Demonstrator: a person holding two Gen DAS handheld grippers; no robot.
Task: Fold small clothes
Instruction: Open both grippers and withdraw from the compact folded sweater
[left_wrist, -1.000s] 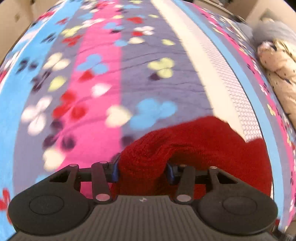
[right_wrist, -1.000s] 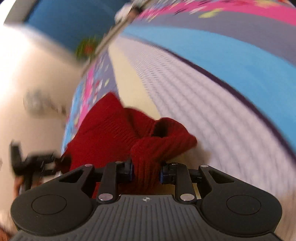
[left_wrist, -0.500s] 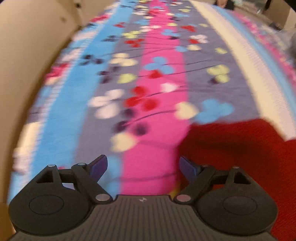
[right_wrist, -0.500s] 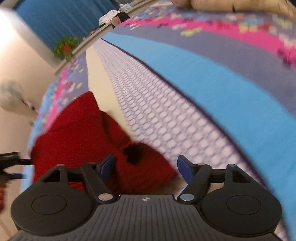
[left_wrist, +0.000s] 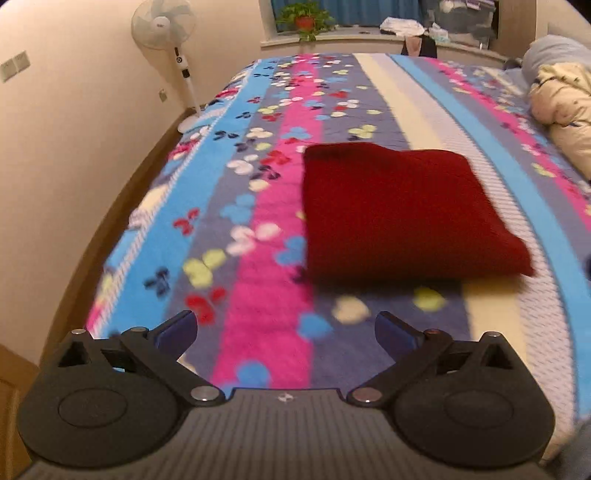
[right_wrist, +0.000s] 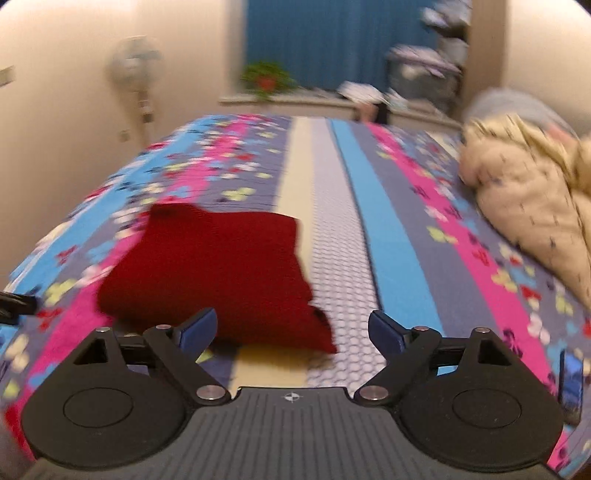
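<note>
A dark red knitted garment (left_wrist: 399, 214) lies folded into a flat rectangle on the striped flowered bedspread (left_wrist: 258, 258). It also shows in the right wrist view (right_wrist: 218, 273). My left gripper (left_wrist: 286, 330) is open and empty, held above the bed short of the garment's near edge. My right gripper (right_wrist: 291, 328) is open and empty, just short of the garment's near right corner. The tip of the left gripper (right_wrist: 14, 304) shows at the left edge of the right wrist view.
A cream patterned quilt (right_wrist: 528, 206) is heaped at the bed's right side, also seen in the left wrist view (left_wrist: 561, 110). A standing fan (left_wrist: 173, 48) is by the left wall. A windowsill with a plant (left_wrist: 304, 20) and a blue curtain (right_wrist: 332, 40) lies beyond the bed.
Both grippers let go of the red garment, opened, and pulled back and up. The garment now lies folded flat on the bed.
</note>
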